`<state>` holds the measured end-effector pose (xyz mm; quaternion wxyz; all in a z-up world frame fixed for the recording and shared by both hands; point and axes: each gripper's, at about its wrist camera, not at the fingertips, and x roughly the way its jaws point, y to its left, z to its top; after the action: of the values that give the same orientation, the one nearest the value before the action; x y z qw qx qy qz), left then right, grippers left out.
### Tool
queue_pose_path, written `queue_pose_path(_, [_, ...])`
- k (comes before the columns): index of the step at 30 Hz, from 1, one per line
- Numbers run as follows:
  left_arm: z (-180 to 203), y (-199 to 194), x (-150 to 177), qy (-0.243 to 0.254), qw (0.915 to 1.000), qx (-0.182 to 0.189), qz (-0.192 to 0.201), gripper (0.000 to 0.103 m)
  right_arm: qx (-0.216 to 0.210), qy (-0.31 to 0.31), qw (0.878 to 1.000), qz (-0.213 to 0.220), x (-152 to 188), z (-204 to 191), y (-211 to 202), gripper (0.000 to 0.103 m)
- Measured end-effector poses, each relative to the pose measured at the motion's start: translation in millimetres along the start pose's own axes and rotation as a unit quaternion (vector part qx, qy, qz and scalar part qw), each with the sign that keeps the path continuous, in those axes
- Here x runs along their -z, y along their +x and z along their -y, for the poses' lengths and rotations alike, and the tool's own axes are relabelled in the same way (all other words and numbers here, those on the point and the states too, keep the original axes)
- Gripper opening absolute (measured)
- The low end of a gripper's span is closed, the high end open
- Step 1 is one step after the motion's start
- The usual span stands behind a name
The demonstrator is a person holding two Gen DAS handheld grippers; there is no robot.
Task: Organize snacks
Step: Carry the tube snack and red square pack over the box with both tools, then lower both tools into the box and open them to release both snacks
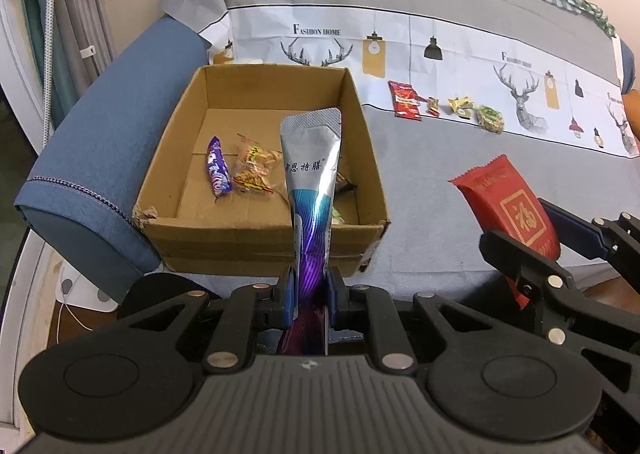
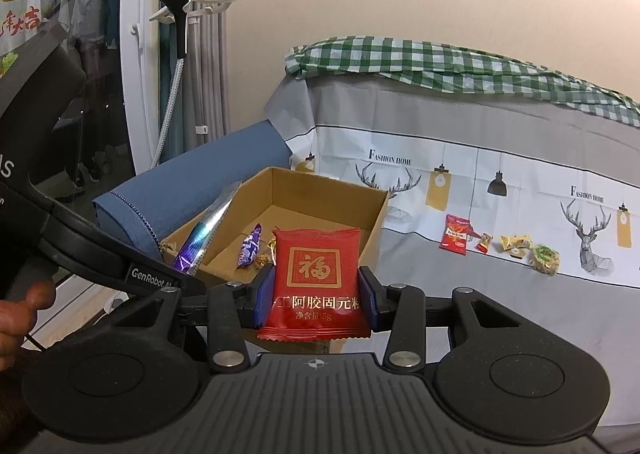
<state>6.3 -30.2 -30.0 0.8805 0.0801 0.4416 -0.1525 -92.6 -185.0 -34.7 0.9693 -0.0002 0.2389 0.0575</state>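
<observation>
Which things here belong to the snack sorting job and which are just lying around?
Job: cardboard box, silver pouch, red packet, four loose snacks on the sofa cover.
Lying about: garment steamer, green checked cloth.

The left gripper (image 1: pixel 310 296) points forward, its blue pads closed tight on a silver pouch (image 1: pixel 312 177) that stands upright between them. The right gripper (image 2: pixel 316 300) sits level beside it — pads pressed against both edges of a red packet (image 2: pixel 316 278). A bare hand (image 2: pixel 16 306) grips the left handle.
</observation>
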Motion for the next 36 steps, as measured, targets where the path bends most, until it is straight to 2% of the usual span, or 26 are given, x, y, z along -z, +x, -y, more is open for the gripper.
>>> queue_pose_path(7, [-19,9,-17,-0.012,0.9997,-0.019,0.002,0.017,-0.003,-0.01,1.0,-0.009,-5,-1,14,0.045])
queue_pose_path(17, [-48,36,-65,-0.004,0.9991,-0.043,0.005,0.018,-0.008,-0.002,1.0,-0.019,-29,2,60,0.045])
queue_pose_path(26, [-67,86,-102,-0.005,0.9982,-0.055,-0.022,0.018,-0.009,0.005,1.0,-0.03,-49,7,124,0.045])
queue_pose_path(36, [-77,150,-124,-0.004,0.9966,-0.057,-0.06,0.018,-0.017,0.014,0.997,-0.072,-49,11,198,0.045])
